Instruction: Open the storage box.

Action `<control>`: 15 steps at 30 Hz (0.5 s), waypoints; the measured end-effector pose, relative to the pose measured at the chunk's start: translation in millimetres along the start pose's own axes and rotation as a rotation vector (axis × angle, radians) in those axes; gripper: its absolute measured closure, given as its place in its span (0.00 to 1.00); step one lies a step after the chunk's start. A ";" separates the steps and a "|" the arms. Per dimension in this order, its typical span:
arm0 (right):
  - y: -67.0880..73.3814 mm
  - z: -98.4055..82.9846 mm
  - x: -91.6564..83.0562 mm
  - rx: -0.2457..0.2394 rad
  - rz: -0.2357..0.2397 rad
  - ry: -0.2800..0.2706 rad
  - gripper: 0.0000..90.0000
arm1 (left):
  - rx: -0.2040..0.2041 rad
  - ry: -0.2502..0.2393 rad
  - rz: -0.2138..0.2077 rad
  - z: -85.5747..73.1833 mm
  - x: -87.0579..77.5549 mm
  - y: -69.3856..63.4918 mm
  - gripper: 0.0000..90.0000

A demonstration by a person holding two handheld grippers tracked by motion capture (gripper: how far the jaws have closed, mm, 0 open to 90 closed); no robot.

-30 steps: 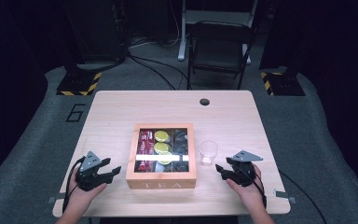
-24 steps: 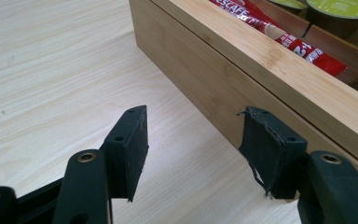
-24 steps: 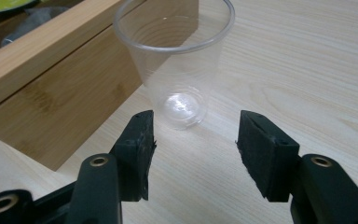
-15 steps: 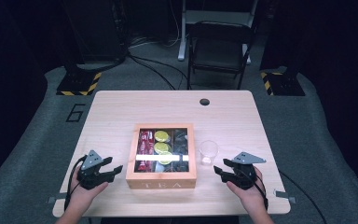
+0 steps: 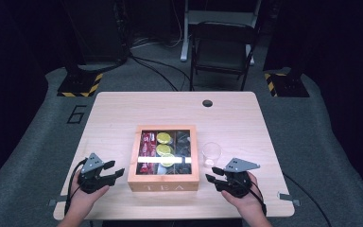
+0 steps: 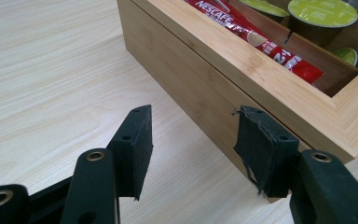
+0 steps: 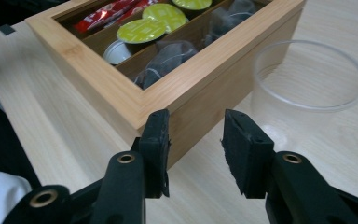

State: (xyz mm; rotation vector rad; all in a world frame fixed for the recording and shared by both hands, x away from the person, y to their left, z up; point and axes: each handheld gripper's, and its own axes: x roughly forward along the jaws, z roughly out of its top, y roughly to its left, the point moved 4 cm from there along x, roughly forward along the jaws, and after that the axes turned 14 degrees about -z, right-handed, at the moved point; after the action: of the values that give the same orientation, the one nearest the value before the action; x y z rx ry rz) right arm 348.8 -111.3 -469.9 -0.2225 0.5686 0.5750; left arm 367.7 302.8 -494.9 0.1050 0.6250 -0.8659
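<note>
Two claws flank our tea box (image 5: pixel 163 158) near the table's front edge. Left claw (image 6: pixel 191 140), half-open and just closing, grips nothing; right claw (image 7: pixel 193 149) likewise, at the box corner. We should square both before squeezing.

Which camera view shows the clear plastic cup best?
The right gripper view shows the clear plastic cup best: it is close, so its round rim and see-through wall beside the wooden tea box are plain. In the high view the cup is small and faint, at the box's right.
</note>
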 end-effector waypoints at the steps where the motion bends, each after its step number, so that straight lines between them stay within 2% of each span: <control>1: 1.7 -1.3 0.4 -0.011 0.009 0.003 0.70 | 0.000 0.002 -0.001 -0.1 -0.2 0.1 0.51; 7: 11.7 -7.1 4.6 -0.038 0.052 0.013 0.75 | 0.001 0.003 0.003 -0.3 -0.8 0.7 0.51; 9: 13.8 -8.3 6.9 -0.062 0.065 0.013 0.77 | 0.001 0.003 0.005 -0.4 -1.0 0.8 0.51; 11: 16.0 -8.8 7.9 -0.058 0.068 0.020 0.77 | 0.001 -0.006 0.010 -0.5 -0.5 0.9 0.51; 12: 18.5 -10.0 10.1 -0.079 0.084 0.024 0.78 | -0.004 -0.005 0.007 -0.7 -1.0 0.9 0.51; 15: 23.3 -11.1 12.9 -0.091 0.096 0.038 0.79 | -0.011 -0.009 0.011 -1.5 -2.0 0.7 0.51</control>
State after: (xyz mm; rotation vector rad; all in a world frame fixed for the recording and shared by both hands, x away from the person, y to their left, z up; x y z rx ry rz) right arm 339.5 -90.3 -487.3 -0.2942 0.5927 0.6917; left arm 366.6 305.2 -495.1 0.0940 0.6200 -0.8515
